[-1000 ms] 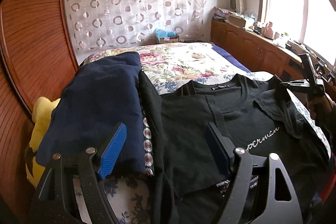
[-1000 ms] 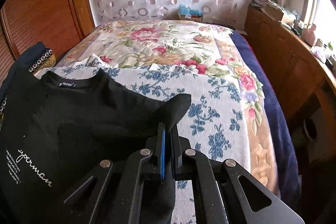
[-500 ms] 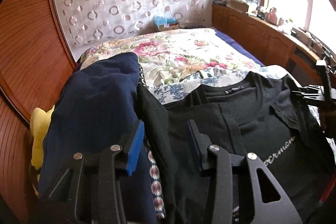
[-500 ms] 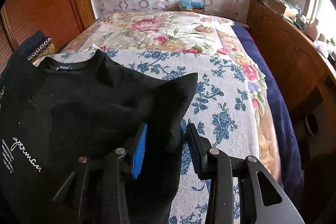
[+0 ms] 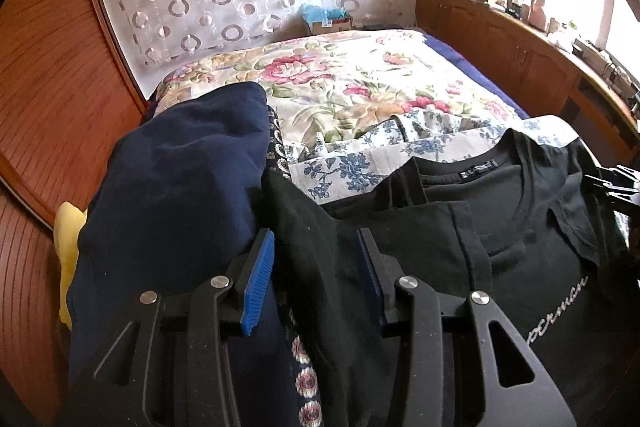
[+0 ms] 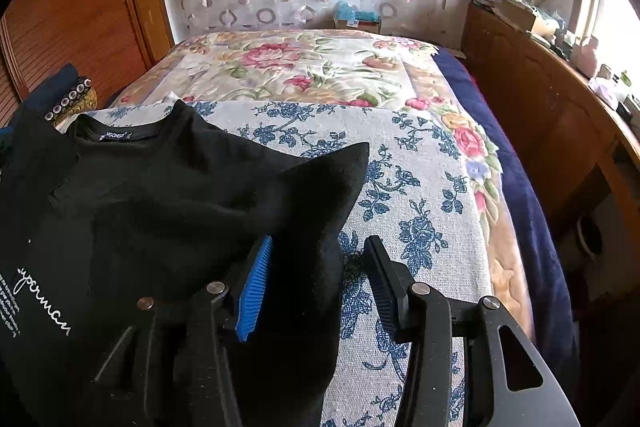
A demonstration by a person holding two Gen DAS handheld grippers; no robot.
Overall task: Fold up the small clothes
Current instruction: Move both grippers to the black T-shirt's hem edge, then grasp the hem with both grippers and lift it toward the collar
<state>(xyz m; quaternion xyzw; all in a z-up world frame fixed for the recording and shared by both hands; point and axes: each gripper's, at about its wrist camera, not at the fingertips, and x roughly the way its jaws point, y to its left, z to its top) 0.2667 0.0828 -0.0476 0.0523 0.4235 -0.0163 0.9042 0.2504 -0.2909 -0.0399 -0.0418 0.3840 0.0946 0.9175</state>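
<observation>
Right claw (image 6: 316,283), tilted down, just opened over black T-shirt (image 6: 168,195) sleeve.

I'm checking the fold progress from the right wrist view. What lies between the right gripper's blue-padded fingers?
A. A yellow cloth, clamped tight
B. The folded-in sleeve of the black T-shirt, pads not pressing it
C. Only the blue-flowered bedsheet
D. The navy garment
B: the right gripper straddles the sleeve of the black T-shirt, its jaws having just been opening, with a gap at the far pad.
</observation>
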